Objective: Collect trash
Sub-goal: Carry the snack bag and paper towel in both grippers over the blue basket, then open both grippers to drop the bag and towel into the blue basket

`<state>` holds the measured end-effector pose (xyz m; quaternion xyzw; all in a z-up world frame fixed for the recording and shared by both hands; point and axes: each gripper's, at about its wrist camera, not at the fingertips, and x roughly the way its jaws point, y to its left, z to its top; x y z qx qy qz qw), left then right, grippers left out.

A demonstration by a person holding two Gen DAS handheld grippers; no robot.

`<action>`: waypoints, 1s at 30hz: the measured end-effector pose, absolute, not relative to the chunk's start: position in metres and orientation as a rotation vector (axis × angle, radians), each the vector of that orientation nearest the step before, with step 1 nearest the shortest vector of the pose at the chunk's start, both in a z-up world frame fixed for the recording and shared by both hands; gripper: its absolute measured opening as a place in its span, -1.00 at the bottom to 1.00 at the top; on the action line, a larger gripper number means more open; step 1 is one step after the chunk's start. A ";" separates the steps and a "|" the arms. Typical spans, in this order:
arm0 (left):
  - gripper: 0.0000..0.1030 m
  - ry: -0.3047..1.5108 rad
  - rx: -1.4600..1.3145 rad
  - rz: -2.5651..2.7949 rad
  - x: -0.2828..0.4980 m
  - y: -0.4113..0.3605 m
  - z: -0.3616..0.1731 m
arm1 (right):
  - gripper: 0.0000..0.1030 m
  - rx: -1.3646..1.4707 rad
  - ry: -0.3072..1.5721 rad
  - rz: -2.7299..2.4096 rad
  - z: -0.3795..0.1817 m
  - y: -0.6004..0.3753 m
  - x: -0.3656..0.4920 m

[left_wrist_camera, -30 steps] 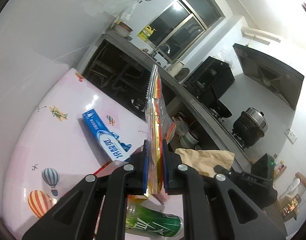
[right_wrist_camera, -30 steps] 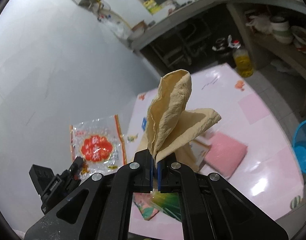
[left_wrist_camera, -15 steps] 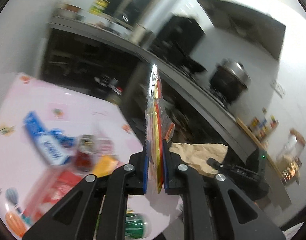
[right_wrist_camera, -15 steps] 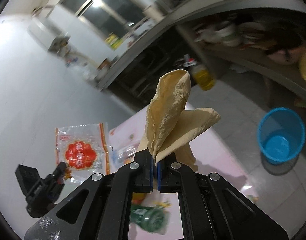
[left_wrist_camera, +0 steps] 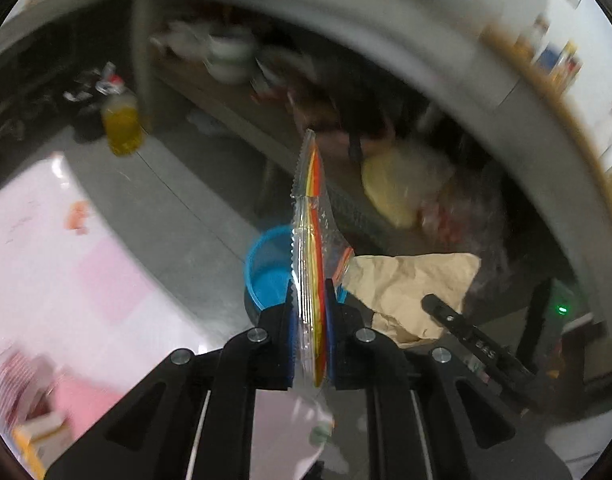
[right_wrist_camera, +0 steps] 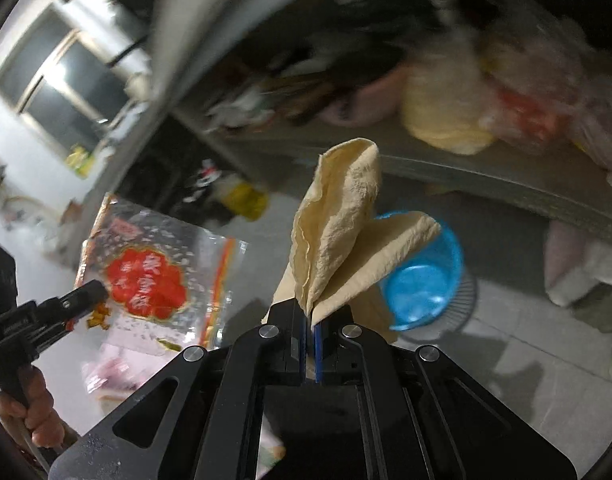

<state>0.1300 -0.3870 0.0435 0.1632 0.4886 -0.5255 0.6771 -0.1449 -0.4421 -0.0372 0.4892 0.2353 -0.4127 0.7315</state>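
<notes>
- On the far left of my left wrist view I see the pink desk (left_wrist_camera: 46,264), its edge running beside the grey floor tiles (left_wrist_camera: 178,216).
- A bottle of yellow oil (left_wrist_camera: 122,126) stands on the floor beyond the desk, below the kitchen counter.
- My left tool (left_wrist_camera: 310,332) is clenched on a clear snack wrapper (left_wrist_camera: 312,240) with a red and yellow print; I see it edge-on, standing up from the blue pads.
- Directly behind that wrapper sits the blue plastic basin (left_wrist_camera: 266,276) on the floor, partly hidden by it.
- Right of the wrapper in this view, my right tool (left_wrist_camera: 446,312) pokes in holding the tan paper towel (left_wrist_camera: 410,284).
- In the right wrist view, a hand (right_wrist_camera: 30,412) at the lower left grips the left tool's handle, and the wrapper (right_wrist_camera: 154,276) shows flat, with its red flower-shaped label.
- My right tool (right_wrist_camera: 311,340) is clenched on the crumpled paper towel (right_wrist_camera: 338,220), which rises in 2 folded lobes.
- The blue basin (right_wrist_camera: 422,280) lies just behind and right of the towel, on the floor below a shelf (right_wrist_camera: 486,184) holding blurred bags.
</notes>
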 end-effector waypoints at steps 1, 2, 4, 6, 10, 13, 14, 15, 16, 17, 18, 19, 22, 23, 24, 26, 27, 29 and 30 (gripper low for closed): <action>-0.79 1.131 0.414 -1.173 0.127 -0.414 0.023 | -0.96 1.092 0.529 -0.928 -0.048 -0.448 -0.149; -0.79 1.155 0.440 -1.172 0.126 -0.430 0.008 | -0.96 1.104 0.538 -0.941 -0.056 -0.452 -0.151; -0.79 1.206 0.492 -1.160 0.123 -0.463 -0.025 | -0.96 1.152 0.565 -0.969 -0.083 -0.466 -0.153; -0.79 1.244 0.542 -1.145 0.121 -0.493 -0.060 | -0.96 1.182 0.585 -0.982 -0.103 -0.475 -0.157; -0.78 1.287 0.636 -1.099 0.121 -0.540 -0.116 | -0.96 1.235 0.642 -0.996 -0.148 -0.503 -0.150; -0.77 1.298 0.681 -1.059 0.127 -0.562 -0.148 | -0.96 1.264 0.688 -1.001 -0.178 -0.520 -0.142; -0.76 1.293 0.695 -1.048 0.129 -0.568 -0.157 | -0.96 1.267 0.703 -1.000 -0.190 -0.526 -0.137; -0.75 1.289 0.705 -1.039 0.131 -0.575 -0.166 | -0.96 1.267 0.712 -1.001 -0.196 -0.530 -0.133; -0.75 1.290 0.713 -1.034 0.131 -0.580 -0.171 | -0.96 1.260 0.732 -0.998 -0.206 -0.536 -0.127; -0.75 1.288 0.721 -1.025 0.133 -0.585 -0.178 | -0.95 1.256 0.748 -1.000 -0.214 -0.540 -0.121; -0.75 1.282 0.726 -1.019 0.135 -0.589 -0.182 | -0.92 1.259 0.757 -1.004 -0.221 -0.544 -0.117; -0.74 1.265 0.733 -1.016 0.136 -0.595 -0.188 | -0.91 1.263 0.769 -0.999 -0.231 -0.548 -0.112; -0.46 1.268 0.733 -1.005 0.134 -0.607 -0.201 | -0.83 1.264 0.813 -1.008 -0.257 -0.557 -0.100; -0.24 1.275 0.736 -0.996 0.137 -0.608 -0.205 | -0.66 1.264 0.832 -0.994 -0.268 -0.561 -0.094; -0.14 1.280 0.735 -0.989 0.138 -0.609 -0.208 | -0.36 1.259 0.843 -0.994 -0.273 -0.563 -0.089; -0.07 1.268 0.736 -0.980 0.139 -0.610 -0.210 | 0.09 1.234 0.869 -0.989 -0.283 -0.567 -0.082; -0.07 1.264 0.733 -0.977 0.140 -0.610 -0.210 | 0.13 1.227 0.877 -0.986 -0.286 -0.569 -0.081; -0.07 1.263 0.710 -0.978 0.143 -0.607 -0.204 | 0.17 1.199 0.890 -0.972 -0.285 -0.569 -0.077; -0.07 1.264 0.698 -0.979 0.143 -0.605 -0.202 | 0.23 1.191 0.885 -0.963 -0.284 -0.568 -0.082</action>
